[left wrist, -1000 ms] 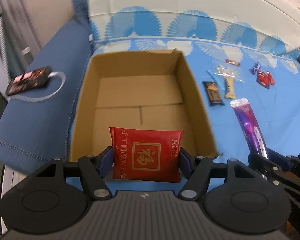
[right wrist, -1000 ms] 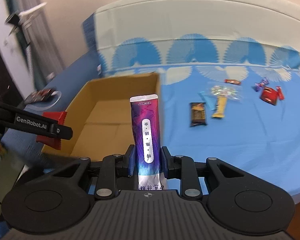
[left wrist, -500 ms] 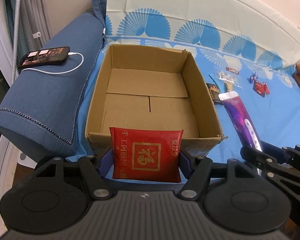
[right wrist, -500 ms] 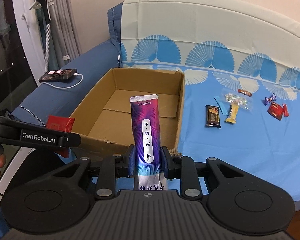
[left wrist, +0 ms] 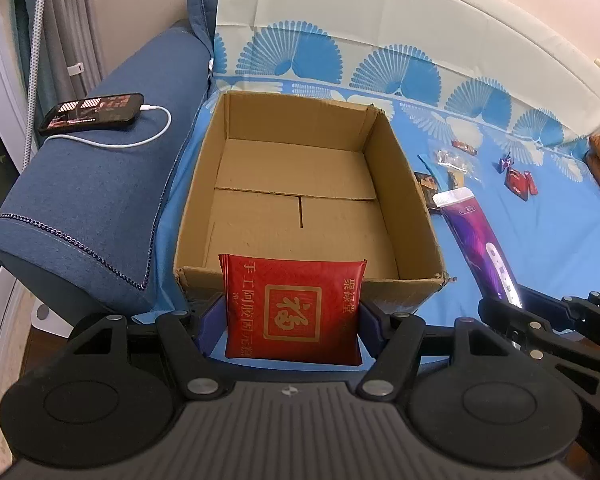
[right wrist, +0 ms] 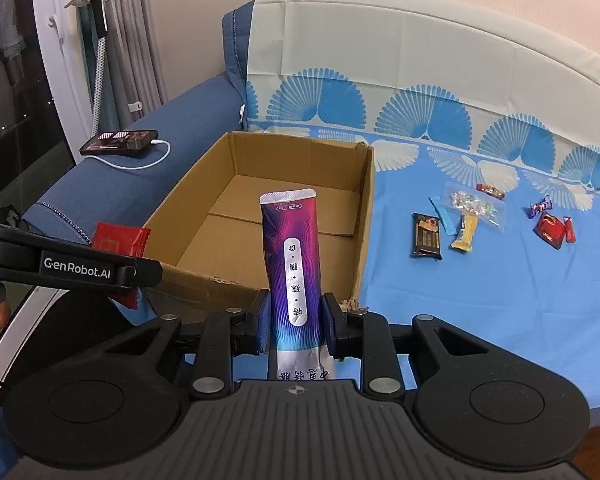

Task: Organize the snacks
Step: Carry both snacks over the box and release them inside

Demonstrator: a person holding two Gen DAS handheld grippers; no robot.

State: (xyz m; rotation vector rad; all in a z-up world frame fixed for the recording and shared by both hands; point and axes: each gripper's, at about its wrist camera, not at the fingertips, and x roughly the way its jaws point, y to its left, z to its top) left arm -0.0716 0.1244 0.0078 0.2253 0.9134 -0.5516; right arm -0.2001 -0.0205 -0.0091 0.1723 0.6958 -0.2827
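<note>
The left gripper clamps a flat red packet by its side edges, just short of the near wall of the open cardboard box. The right gripper pinches a tall purple pouch upright, near the box's near right corner. The box sits on a blue fan-patterned sheet, its floor bare. Right of the box, well apart, lie a dark bar, a yellow bar and small red sweets. Left of the box, a phone rests on the sofa arm.
</note>
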